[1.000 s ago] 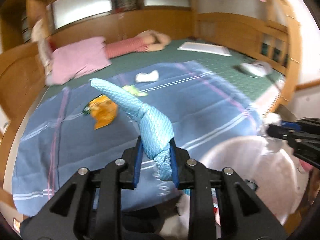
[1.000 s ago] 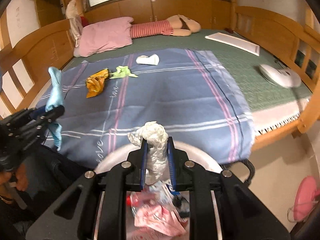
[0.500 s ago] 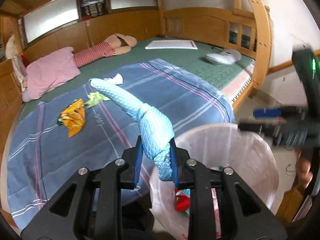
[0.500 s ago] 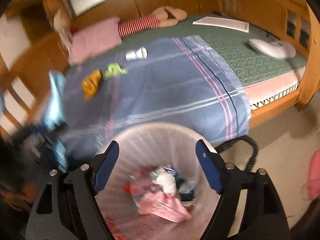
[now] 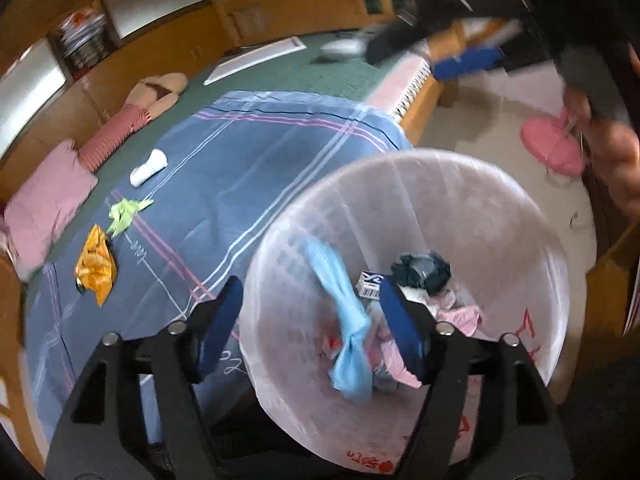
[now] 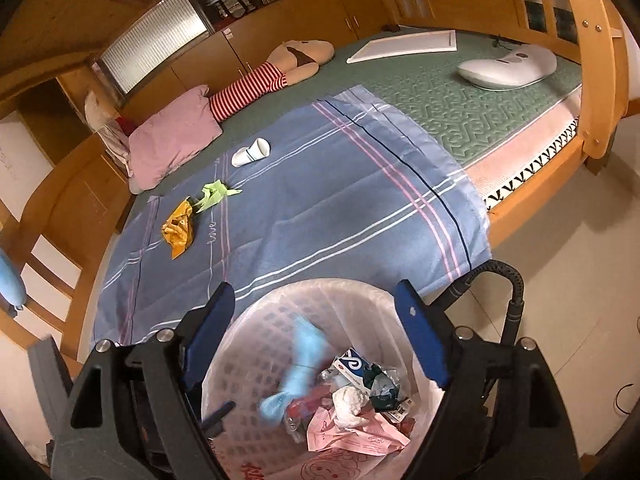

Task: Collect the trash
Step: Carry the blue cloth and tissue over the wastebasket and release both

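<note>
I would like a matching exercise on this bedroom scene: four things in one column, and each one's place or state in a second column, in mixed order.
Things
1. light blue cloth
2. paper cup
3. orange wrapper
4. left tool

Places or states
A. lying on its side on the blue blanket, towards the pink pillow
B. open, holding nothing
C. inside the lined trash bin
D. crumpled on the blanket, beside the green scrap

Pairs: 1-C, 2-A, 3-D, 4-B

Bin (image 6: 240, 344) on floor before bed (image 6: 460, 100); cloth (image 6: 304, 356) in bin; cup (image 6: 250, 154), wrappers (image 6: 178, 230) on blanket (image 6: 320, 208) behind.
</note>
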Demonstrator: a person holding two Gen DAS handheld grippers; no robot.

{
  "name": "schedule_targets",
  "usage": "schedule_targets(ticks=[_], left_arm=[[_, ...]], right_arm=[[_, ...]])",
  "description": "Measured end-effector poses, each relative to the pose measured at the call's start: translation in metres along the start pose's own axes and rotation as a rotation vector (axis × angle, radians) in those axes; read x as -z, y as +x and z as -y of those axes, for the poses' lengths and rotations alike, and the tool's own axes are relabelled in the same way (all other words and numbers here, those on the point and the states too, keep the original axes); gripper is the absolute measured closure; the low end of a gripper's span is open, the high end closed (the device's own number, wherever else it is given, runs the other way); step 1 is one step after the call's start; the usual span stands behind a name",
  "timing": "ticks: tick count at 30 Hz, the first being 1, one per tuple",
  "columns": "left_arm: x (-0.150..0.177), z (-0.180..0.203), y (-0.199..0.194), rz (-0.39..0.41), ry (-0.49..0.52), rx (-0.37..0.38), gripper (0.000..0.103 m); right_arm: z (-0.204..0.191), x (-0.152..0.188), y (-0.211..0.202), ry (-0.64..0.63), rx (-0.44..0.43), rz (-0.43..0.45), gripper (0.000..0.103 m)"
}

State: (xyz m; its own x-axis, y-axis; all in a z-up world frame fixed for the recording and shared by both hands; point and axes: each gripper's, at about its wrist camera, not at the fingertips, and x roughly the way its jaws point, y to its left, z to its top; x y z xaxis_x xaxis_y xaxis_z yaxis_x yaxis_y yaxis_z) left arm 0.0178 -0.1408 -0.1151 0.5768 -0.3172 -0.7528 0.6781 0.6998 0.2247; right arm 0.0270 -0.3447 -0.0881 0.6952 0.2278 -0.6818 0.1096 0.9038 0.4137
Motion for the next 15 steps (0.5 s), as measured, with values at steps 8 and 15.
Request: schedule_targets(ticks=[8, 15], left_arm=[[0.020, -0.136, -0.008, 0.041, -0.422, -0.367, 0.013], [0.100, -0.305, -0.008, -0.191, -1.279, -0.682, 0.013]], right_arm=[[-0.015, -0.006, 0.015, -0.048, 0.034, -0.006, 0.023], [-0.099, -0.049, 0.071, -0.201, 0.018, 0.012, 0.023]])
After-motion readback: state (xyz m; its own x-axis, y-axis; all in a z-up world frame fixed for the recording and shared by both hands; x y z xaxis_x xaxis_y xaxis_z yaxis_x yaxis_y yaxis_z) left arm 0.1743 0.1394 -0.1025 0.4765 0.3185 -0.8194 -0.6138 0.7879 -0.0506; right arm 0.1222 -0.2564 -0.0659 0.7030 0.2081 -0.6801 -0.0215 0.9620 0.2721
